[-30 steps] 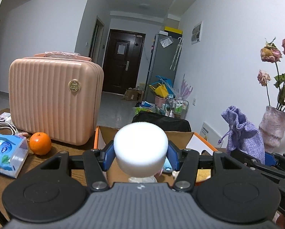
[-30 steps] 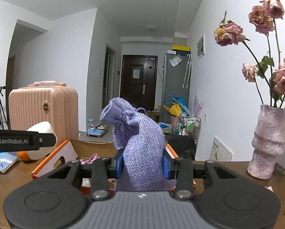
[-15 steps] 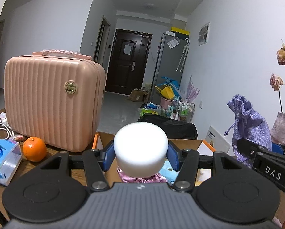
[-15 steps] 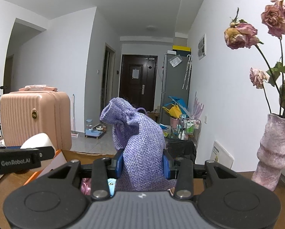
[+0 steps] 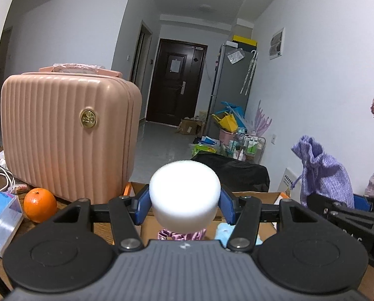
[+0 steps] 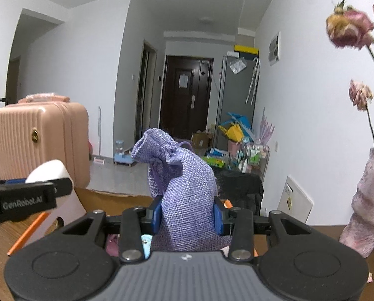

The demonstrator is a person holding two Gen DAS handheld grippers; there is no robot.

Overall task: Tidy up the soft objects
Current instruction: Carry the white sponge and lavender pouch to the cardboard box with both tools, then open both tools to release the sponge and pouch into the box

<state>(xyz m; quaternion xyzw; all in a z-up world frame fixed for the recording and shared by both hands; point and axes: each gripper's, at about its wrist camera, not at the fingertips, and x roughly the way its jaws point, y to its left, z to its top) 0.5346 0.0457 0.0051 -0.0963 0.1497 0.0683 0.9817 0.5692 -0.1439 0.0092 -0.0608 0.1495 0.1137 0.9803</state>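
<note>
Presently, left gripper is clamped on a white foam puff, right gripper clamped on a purple drawstring pouch; both held above the open cardboard box.

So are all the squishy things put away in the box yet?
Not yet. A pink cloth piece and something pale blue already lie in the cardboard box. The left hand-held gripper holds a white sponge and the right hand-held gripper holds a purple pouch, both above the box, not dropped in.
</note>
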